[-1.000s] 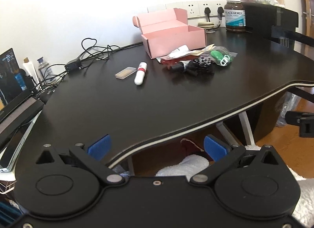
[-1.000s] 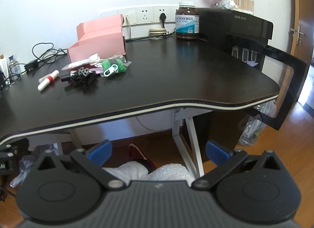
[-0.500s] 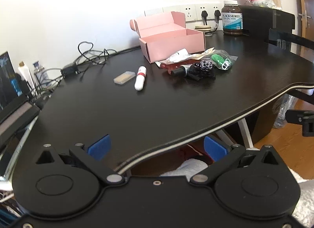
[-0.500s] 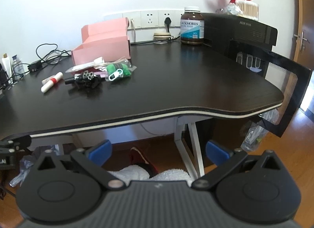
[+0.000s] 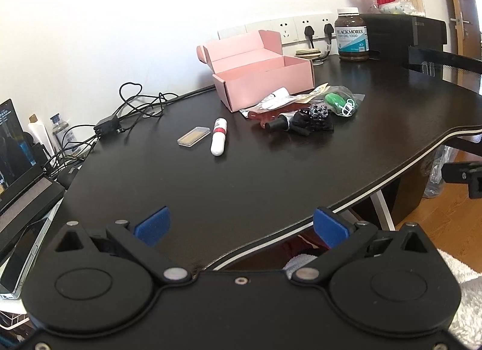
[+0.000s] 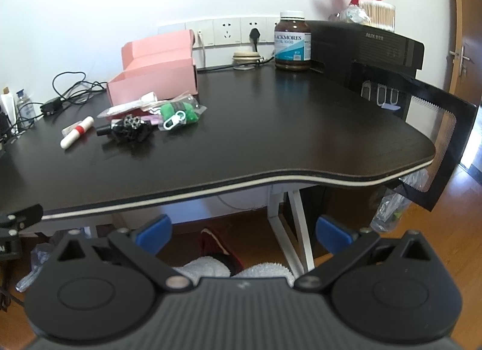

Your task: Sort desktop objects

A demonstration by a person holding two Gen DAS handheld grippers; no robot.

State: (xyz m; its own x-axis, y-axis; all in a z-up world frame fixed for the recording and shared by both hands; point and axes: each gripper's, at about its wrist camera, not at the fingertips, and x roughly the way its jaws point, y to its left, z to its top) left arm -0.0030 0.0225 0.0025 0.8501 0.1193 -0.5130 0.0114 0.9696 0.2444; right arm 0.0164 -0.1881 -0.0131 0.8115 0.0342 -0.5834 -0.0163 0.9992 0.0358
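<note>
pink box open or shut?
Open: the pink box has its lid flap standing up at the back, interior walls visible. Contents cannot be seen.

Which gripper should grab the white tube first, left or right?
Left, probably. The left gripper is open and already over the desk, with the white tube straight ahead. The right gripper, also open, sits below the desk edge, and the tube lies far to its left.

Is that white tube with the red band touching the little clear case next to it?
Apart. The left wrist view shows dark desk between the white tube and the clear case.
</note>
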